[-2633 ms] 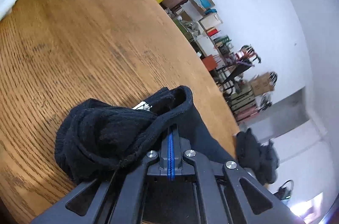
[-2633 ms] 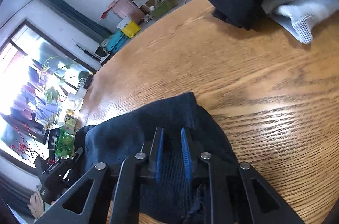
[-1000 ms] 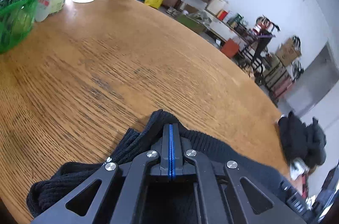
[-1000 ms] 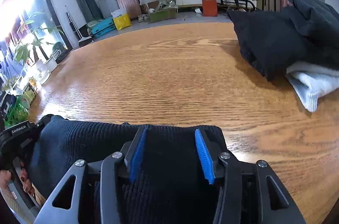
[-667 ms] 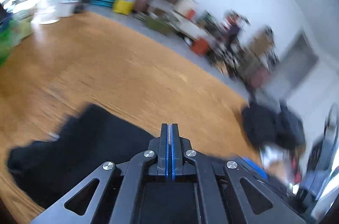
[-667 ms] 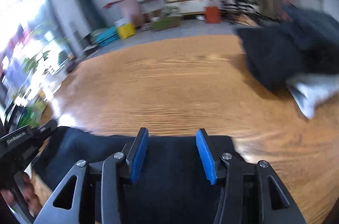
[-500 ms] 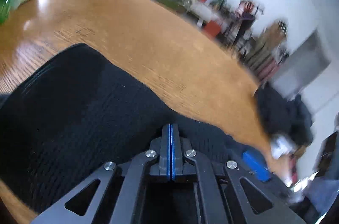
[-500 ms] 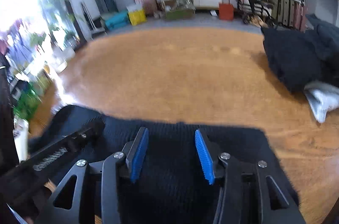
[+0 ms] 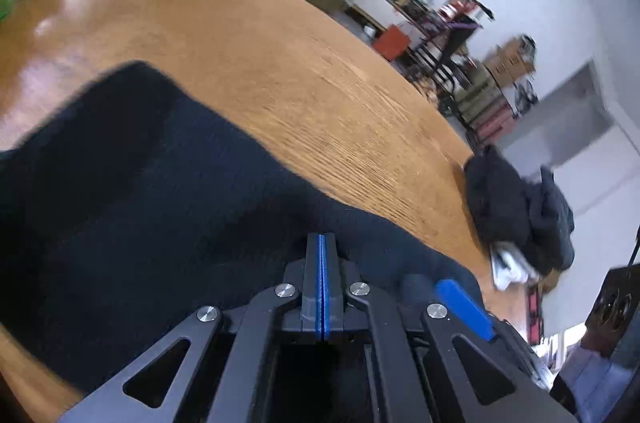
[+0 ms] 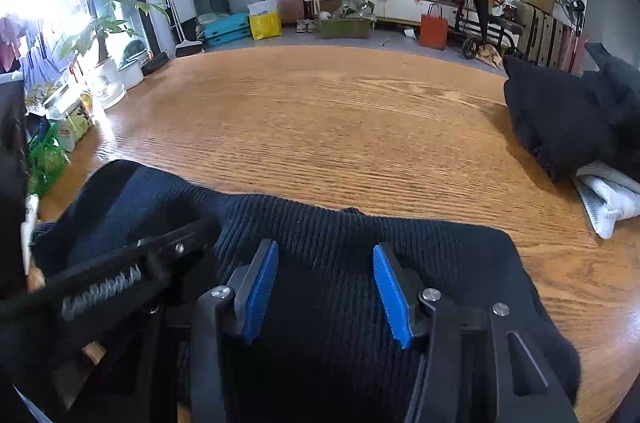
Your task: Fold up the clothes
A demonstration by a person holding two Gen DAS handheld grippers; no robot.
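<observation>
beside the dark pile, the left gripper fingers stay clenched; the right gripper fingers, released, are opening over the sweater, which may slip and bunch.

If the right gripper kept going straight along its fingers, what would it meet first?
Most likely the dark ribbed garment lying under and ahead of the right gripper, whose jaws are opening with no pad pressing on it; the wooden table lies underneath.

Daylight floods in from the window at far left, blown out to white and throwing glare on the wooden table, while the left wrist view is motion-smeared and both fisheye pictures bend and darken at their rims.
</observation>
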